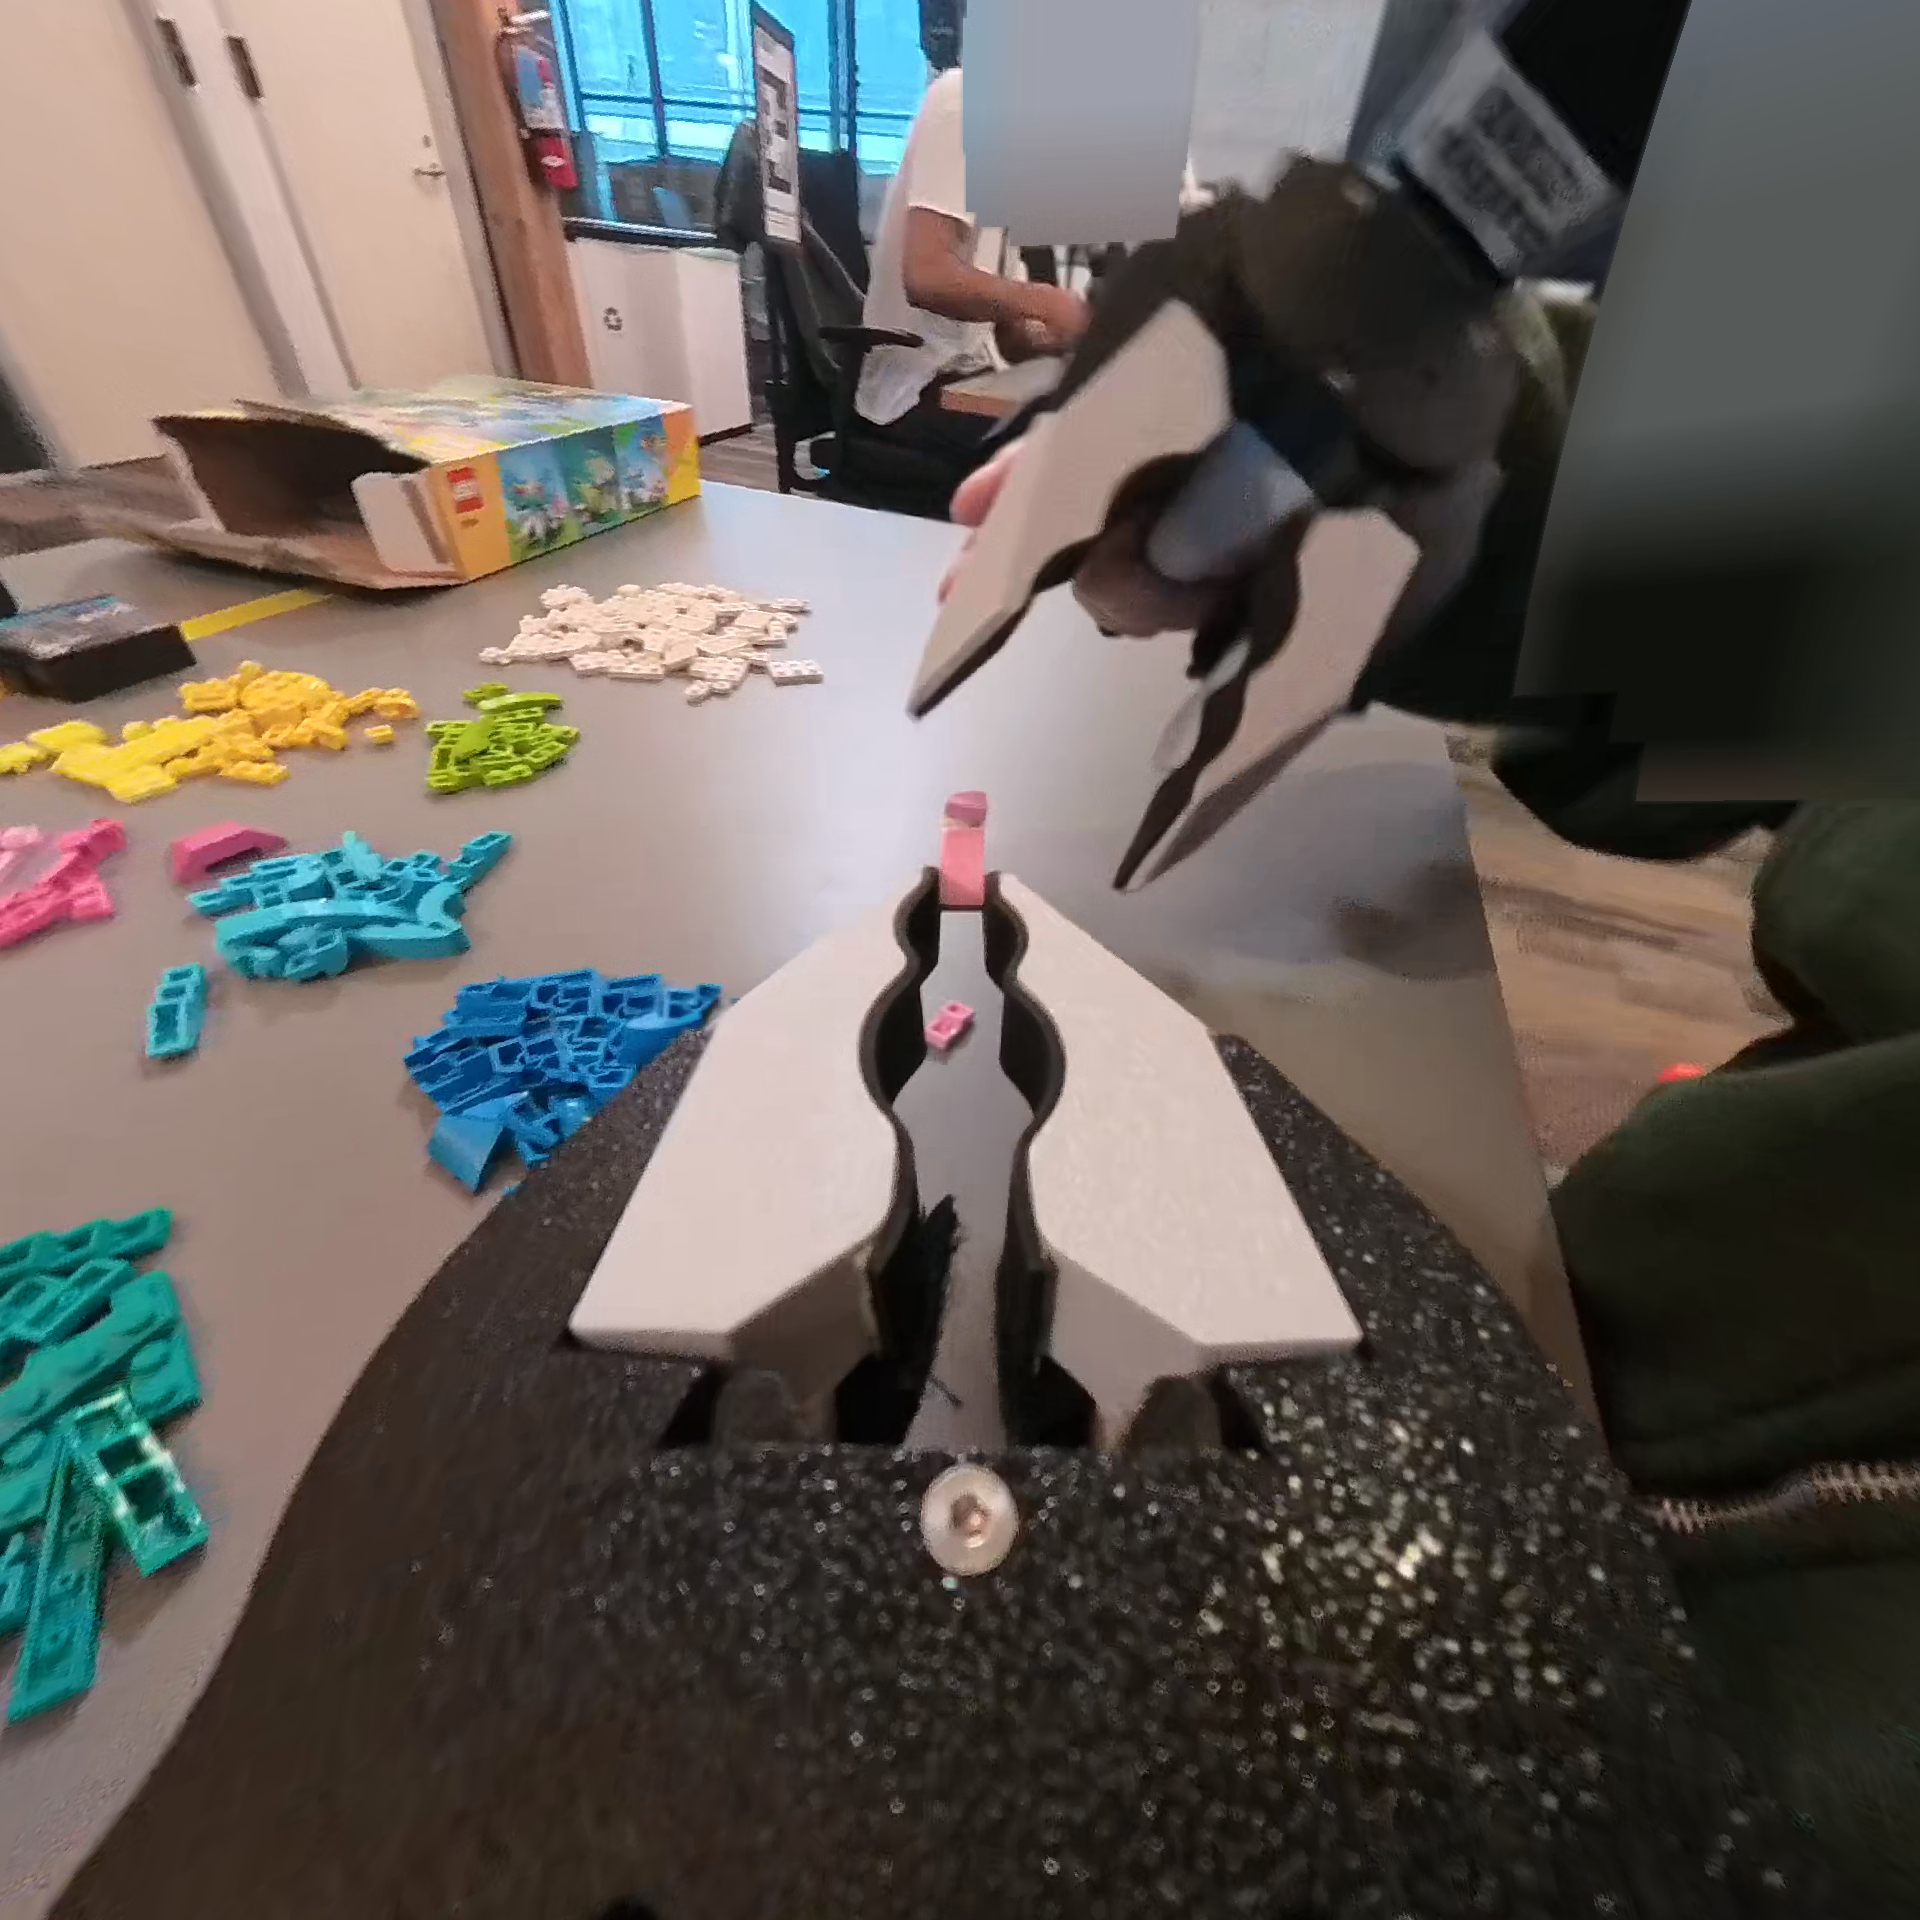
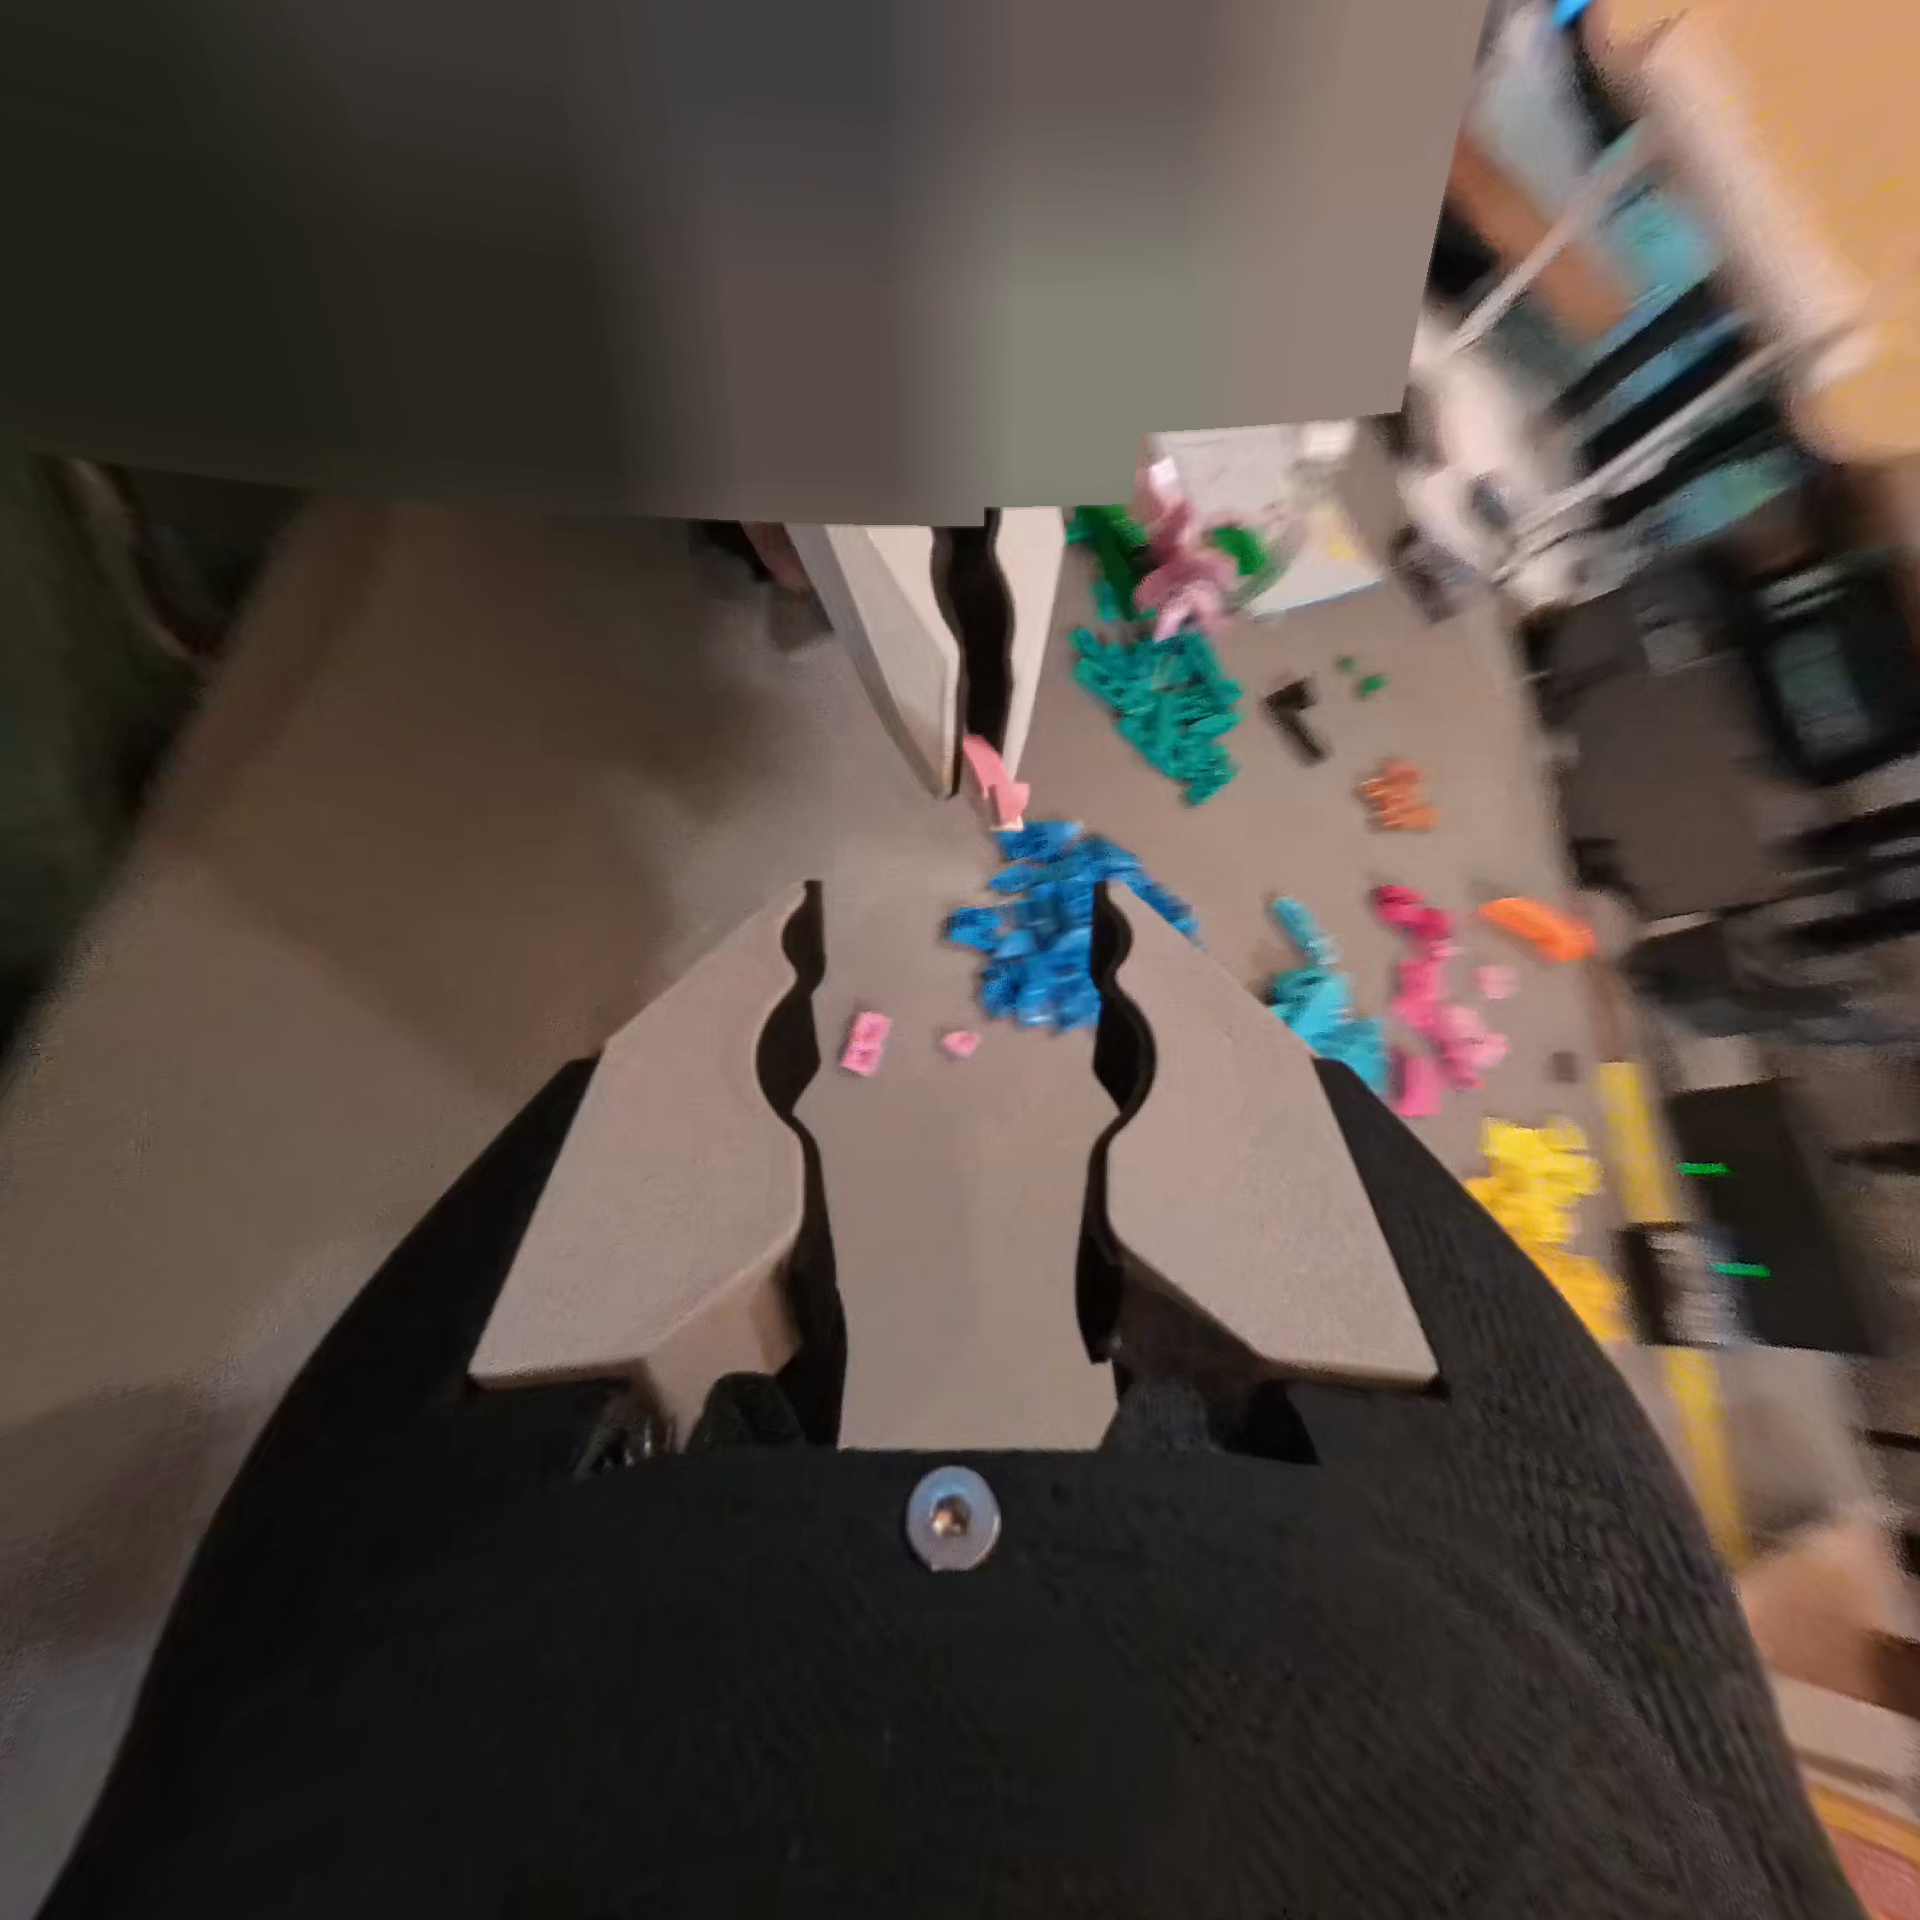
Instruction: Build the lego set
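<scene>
1. Left gripper [image 1: 962, 883], grey wedge-shaped plastic fingers with wavy black inner pads, is clenched at the tips on a small pink lego assembly [image 1: 963, 847], a narrow upright plate topped by a sloped cap, raised above the smooth grey table [image 1: 727, 582].
2. Right gripper [image 2: 951, 894], same build, is released with its jaws wide apart and nothing between them; it hangs above the table near the right edge, tips angled down toward the pink assembly but apart from it.
3. Open room: the table strip from the left gripper out to the far edge and over to the right edge is bare; the right edge drops to a floor.
4. Two loose pink lego plates [image 2: 865, 1041] lie flat under the grippers, apart from the piles; the smaller one [image 2: 961, 1041] is just beside the other.
5. Sorted loose piles fill the left part: blue lego bricks [image 1: 551, 1049] nearest the grippers, turquoise pieces [image 1: 332, 914], teal plates [image 1: 83, 1382] at the near-left edge, lime pieces [image 1: 499, 738], yellow pieces [image 1: 208, 727], pink pieces [image 1: 52, 883], white plates [image 1: 665, 639] toward the far side.
6. Torn-open cardboard lego box [image 1: 436, 478] lies on its side at the far-left corner.
7. Right wrist view is motion-blurred; fine detail unreadable.
</scene>
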Demonstrator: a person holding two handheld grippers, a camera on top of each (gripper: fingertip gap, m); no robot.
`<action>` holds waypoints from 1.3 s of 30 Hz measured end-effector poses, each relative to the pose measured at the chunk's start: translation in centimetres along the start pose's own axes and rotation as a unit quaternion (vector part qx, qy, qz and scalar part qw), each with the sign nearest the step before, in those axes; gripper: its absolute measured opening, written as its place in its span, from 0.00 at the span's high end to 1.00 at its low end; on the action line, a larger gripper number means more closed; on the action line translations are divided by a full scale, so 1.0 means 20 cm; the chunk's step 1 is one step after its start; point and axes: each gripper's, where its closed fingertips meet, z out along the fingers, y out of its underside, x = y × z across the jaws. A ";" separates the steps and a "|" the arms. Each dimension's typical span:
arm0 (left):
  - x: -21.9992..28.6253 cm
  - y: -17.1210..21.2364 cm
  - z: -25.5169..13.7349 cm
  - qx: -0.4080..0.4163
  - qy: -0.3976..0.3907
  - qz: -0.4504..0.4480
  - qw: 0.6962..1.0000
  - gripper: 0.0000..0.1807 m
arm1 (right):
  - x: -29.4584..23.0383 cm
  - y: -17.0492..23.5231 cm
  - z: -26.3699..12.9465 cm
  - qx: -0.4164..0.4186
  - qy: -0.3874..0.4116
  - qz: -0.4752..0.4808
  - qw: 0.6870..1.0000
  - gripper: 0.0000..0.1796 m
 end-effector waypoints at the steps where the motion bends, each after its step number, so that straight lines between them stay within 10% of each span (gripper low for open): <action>1: -0.02 0.00 0.00 0.004 -0.007 -0.012 1.000 0.97 | 0.01 -0.01 0.00 0.009 0.039 -0.044 0.998 0.71; 11: -0.05 -0.01 -0.01 0.008 -0.014 -0.047 0.999 0.97 | 0.05 -0.02 0.11 -0.047 0.211 -0.286 0.934 0.72; 39: -0.09 0.03 0.01 -0.017 -0.081 -0.026 0.996 0.97 | 0.14 0.03 0.17 -0.184 0.308 -0.342 0.868 0.97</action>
